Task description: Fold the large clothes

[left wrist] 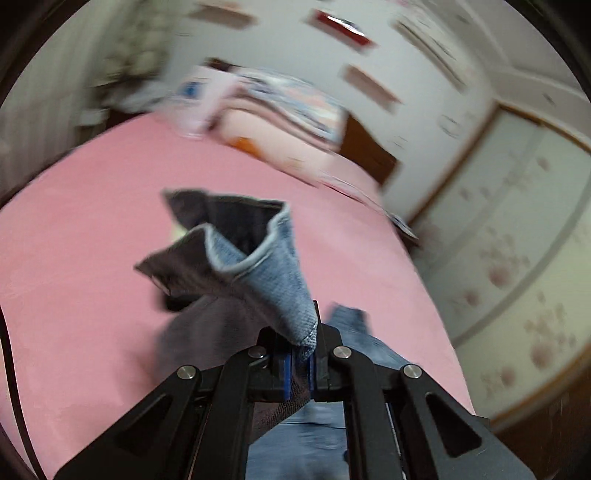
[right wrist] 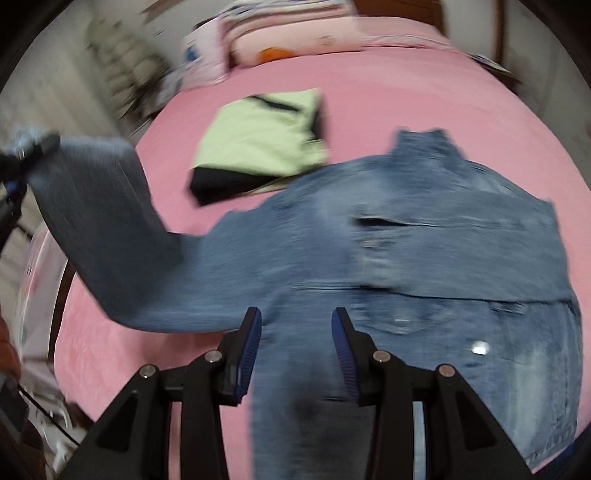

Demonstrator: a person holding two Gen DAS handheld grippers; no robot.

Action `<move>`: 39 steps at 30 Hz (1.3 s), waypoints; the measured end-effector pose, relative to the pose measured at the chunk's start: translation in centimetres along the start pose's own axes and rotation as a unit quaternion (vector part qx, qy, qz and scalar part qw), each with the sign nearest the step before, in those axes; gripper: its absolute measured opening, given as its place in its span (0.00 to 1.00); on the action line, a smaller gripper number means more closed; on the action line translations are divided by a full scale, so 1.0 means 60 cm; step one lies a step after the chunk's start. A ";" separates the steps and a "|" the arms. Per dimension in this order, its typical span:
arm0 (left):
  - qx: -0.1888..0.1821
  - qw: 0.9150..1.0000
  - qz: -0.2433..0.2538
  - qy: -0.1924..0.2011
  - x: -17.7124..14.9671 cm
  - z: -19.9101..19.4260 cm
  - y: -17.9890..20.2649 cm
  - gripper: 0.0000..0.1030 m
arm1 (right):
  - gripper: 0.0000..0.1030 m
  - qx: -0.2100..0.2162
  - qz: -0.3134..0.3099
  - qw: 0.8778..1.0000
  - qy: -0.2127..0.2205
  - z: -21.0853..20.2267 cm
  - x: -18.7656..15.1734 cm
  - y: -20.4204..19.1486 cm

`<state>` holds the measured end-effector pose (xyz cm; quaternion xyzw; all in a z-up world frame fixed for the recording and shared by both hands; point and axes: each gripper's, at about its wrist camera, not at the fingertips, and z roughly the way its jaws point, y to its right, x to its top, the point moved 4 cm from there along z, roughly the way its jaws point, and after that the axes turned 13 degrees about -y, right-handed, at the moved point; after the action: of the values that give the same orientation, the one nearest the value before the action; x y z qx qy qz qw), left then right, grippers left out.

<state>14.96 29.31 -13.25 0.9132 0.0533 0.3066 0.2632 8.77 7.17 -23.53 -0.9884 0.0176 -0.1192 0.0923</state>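
A blue denim jacket (right wrist: 424, 251) lies spread on the pink bed sheet (right wrist: 406, 92). One sleeve (right wrist: 103, 206) is lifted up and to the left, and at its end my left gripper (right wrist: 22, 151) shows at the frame edge. In the left wrist view, my left gripper (left wrist: 301, 354) is shut on the sleeve cuff (left wrist: 258, 258), which flares open above the jaws over the sheet (left wrist: 92, 221). My right gripper (right wrist: 297, 332) hovers over the jacket's lower part, pointing steeply down. Its jaws stand apart with nothing pinched between the blue pads (right wrist: 251, 343).
A folded light-green and black garment (right wrist: 258, 144) lies on the sheet beyond the jacket. Pillows and bedding (right wrist: 291, 33) are piled at the head of the bed. A floral-panelled wardrobe (left wrist: 517, 240) stands to the right of the bed. Both views are motion-blurred.
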 end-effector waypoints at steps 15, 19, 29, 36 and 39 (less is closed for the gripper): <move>0.034 0.955 0.062 -0.289 -0.272 0.424 0.255 0.42 | 0.39 -0.046 0.098 0.993 -0.036 -0.014 -0.058 0.416; 0.059 0.968 0.019 -0.243 -0.279 0.356 0.210 0.57 | 0.39 -0.009 0.058 0.997 -0.046 -0.005 -0.034 0.429; 0.183 0.964 -0.081 -0.176 -0.286 0.241 0.062 0.65 | 0.42 0.085 0.016 0.994 -0.066 0.073 0.070 0.409; 0.244 0.952 -0.044 -0.180 -0.297 0.273 0.003 0.66 | 0.42 0.133 0.053 0.982 -0.127 0.188 0.099 0.422; 0.276 0.945 -0.026 -0.176 -0.287 0.306 -0.009 0.66 | 0.44 0.138 0.046 0.983 -0.113 0.202 0.116 0.418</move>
<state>11.91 17.08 -35.04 0.9878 0.1124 0.1072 0.0144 18.11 -15.67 -38.18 -0.9716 0.0356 -0.0034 0.2341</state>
